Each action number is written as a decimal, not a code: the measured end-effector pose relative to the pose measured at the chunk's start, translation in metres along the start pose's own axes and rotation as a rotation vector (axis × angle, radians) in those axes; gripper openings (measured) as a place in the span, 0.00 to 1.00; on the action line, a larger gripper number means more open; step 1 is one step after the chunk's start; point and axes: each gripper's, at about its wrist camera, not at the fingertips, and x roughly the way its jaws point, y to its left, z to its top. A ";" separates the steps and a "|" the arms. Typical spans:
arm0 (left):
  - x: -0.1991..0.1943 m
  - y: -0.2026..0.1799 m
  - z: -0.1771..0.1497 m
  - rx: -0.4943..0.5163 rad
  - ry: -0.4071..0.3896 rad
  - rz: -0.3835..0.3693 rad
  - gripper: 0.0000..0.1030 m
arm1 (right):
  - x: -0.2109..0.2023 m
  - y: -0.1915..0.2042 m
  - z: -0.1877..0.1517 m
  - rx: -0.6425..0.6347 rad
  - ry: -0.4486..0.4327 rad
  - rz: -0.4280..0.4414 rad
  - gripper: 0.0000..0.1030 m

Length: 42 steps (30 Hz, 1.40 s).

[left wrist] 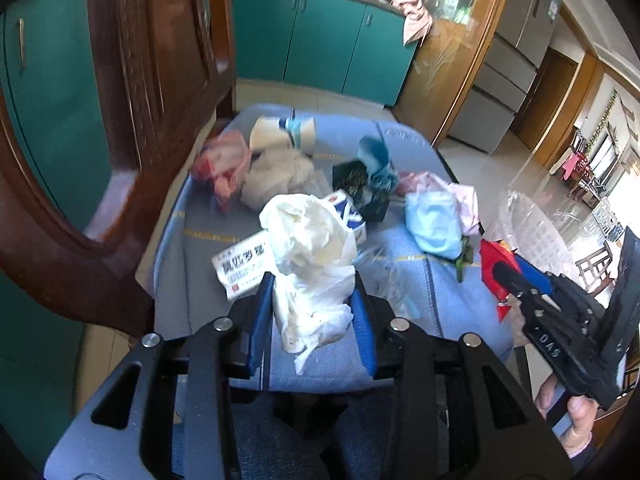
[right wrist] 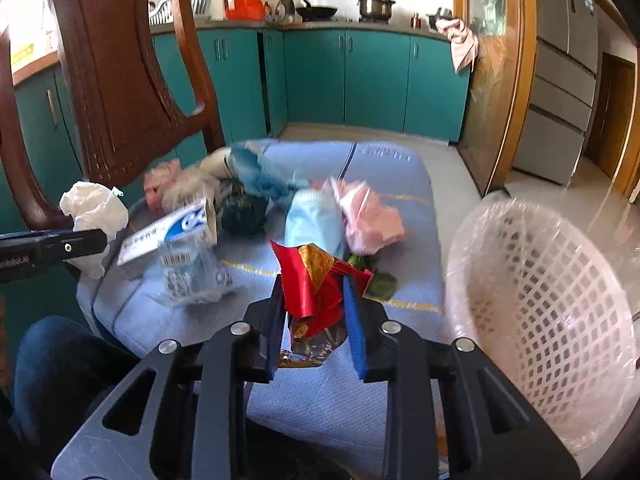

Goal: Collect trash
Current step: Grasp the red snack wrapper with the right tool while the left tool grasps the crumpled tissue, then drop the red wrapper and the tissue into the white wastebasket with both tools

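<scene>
Blue quilted fabric covers the chair cushion point(right wrist: 392, 184) that we take as our landmark, with the brown wooden chair back point(right wrist: 116, 80) rising at its far left edge and teal kitchen cabinets point(right wrist: 360, 80) on the far side of it. Just off the cushion's right edge stands the white lattice waste basket point(right wrist: 560, 300), lined with a clear plastic bag. Across the cushion's far half lies the loose trash: a light blue mask point(right wrist: 312, 220) near the middle, a pink plastic bag point(right wrist: 372, 220) touching it on the right, a blue crumpled wrapper point(right wrist: 260, 176) further back, and a white-and-blue medicine box point(right wrist: 176, 228) toward the left edge, with a clear printed wrapper point(right wrist: 192, 276) just in front of it. Over the cushion's near left part, our left tongs point(left wrist: 312, 300) are clamped around a white crumpled tissue point(left wrist: 312, 252), which is lifted above the box. Over the near right part, our right tongs point(right wrist: 316, 308) grip a red and gold foil wrapper point(right wrist: 316, 284), close to the basket's rim but not over it.
</scene>
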 end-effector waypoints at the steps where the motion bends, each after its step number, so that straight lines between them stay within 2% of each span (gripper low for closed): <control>1: -0.003 -0.002 0.000 0.006 -0.010 0.001 0.37 | -0.006 -0.002 0.003 0.006 -0.015 -0.002 0.28; 7: -0.016 -0.019 0.010 0.036 -0.060 -0.013 0.37 | -0.050 -0.031 0.022 0.041 -0.130 -0.067 0.28; 12: -0.018 -0.062 0.023 0.112 -0.080 -0.104 0.37 | -0.087 -0.084 0.026 0.104 -0.202 -0.201 0.28; 17: -0.006 -0.119 0.033 0.202 -0.078 -0.212 0.37 | -0.089 -0.128 0.004 0.169 -0.156 -0.291 0.28; 19: 0.001 -0.142 0.037 0.239 -0.071 -0.259 0.37 | -0.086 -0.143 -0.006 0.209 -0.135 -0.295 0.28; 26: 0.046 -0.233 0.046 0.334 0.020 -0.523 0.38 | -0.082 -0.174 -0.023 0.298 -0.098 -0.281 0.28; 28: 0.060 -0.250 0.046 0.347 0.041 -0.542 0.40 | -0.085 -0.179 -0.025 0.306 -0.094 -0.295 0.28; 29: 0.069 -0.259 0.046 0.357 0.060 -0.556 0.41 | -0.086 -0.182 -0.026 0.308 -0.091 -0.299 0.29; 30: 0.076 -0.264 0.046 0.361 0.075 -0.577 0.50 | -0.088 -0.185 -0.027 0.309 -0.088 -0.302 0.33; 31: 0.083 -0.269 0.046 0.357 0.086 -0.602 0.69 | -0.088 -0.186 -0.028 0.309 -0.084 -0.308 0.48; 33: 0.089 -0.272 0.045 0.335 0.071 -0.595 0.85 | -0.092 -0.190 -0.030 0.316 -0.095 -0.323 0.59; 34: 0.090 -0.270 0.045 0.331 0.061 -0.583 0.87 | -0.094 -0.191 -0.031 0.317 -0.100 -0.324 0.60; 36: 0.087 -0.262 0.044 0.331 0.042 -0.533 0.87 | -0.095 -0.190 -0.031 0.313 -0.103 -0.335 0.60; 40: 0.072 -0.218 0.055 0.283 -0.059 -0.342 0.87 | -0.093 -0.184 -0.030 0.303 -0.110 -0.321 0.61; 42: 0.061 -0.193 0.058 0.243 -0.092 -0.270 0.88 | -0.087 -0.181 -0.028 0.286 -0.105 -0.330 0.63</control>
